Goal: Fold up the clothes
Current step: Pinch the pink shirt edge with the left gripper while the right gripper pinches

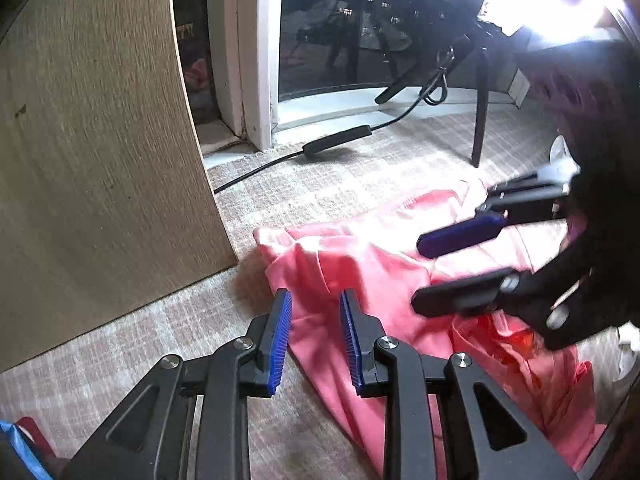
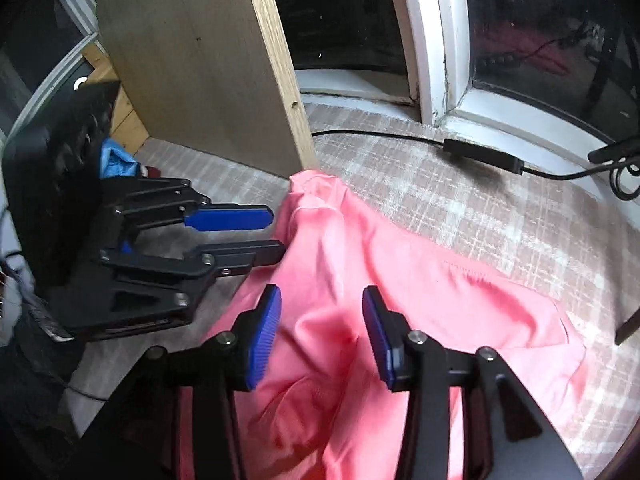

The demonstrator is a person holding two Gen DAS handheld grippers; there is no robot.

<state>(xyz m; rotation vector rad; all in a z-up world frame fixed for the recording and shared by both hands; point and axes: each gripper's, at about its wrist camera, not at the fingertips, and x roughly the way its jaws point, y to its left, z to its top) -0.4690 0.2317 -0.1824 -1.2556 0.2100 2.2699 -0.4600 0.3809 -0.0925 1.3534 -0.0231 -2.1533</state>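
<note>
- Down on the carpet (image 1: 340, 184) at about 5 o'clock in the left wrist view, the pink garment (image 1: 360, 264) is lying in a crumpled heap, nowhere near flat.
- Left gripper (image 1: 316, 300): jaws spread with a clear gap. They're hovering over the garment's edge nearest the wooden panel (image 1: 100, 160), which stands at 9 o'clock. No cloth is pinched between the pads as far as I can see.
- Right gripper (image 2: 320, 296): jaws also look spread in its own view, with pink fabric showing through the gap beneath them. It's a bit blurry, but nothing looks clamped.
- From the right wrist view the left gripper sits at 9 o'clock with its tips right at the cloth's edge. I can't tell if the lower finger is actually touching.
- Progress-wise I'd say this is basically the start. There are wrinkles everywhere, bunched layers at 6 o'clock, and no clean fold line yet.
- What's left, I reckon, is to grab two edges or corners, spread it flat, then do the actual folds.
- A black cable (image 1: 336, 140) runs along the window (image 1: 340, 40) at 12 o'clock, well apart from the cloth.
</note>
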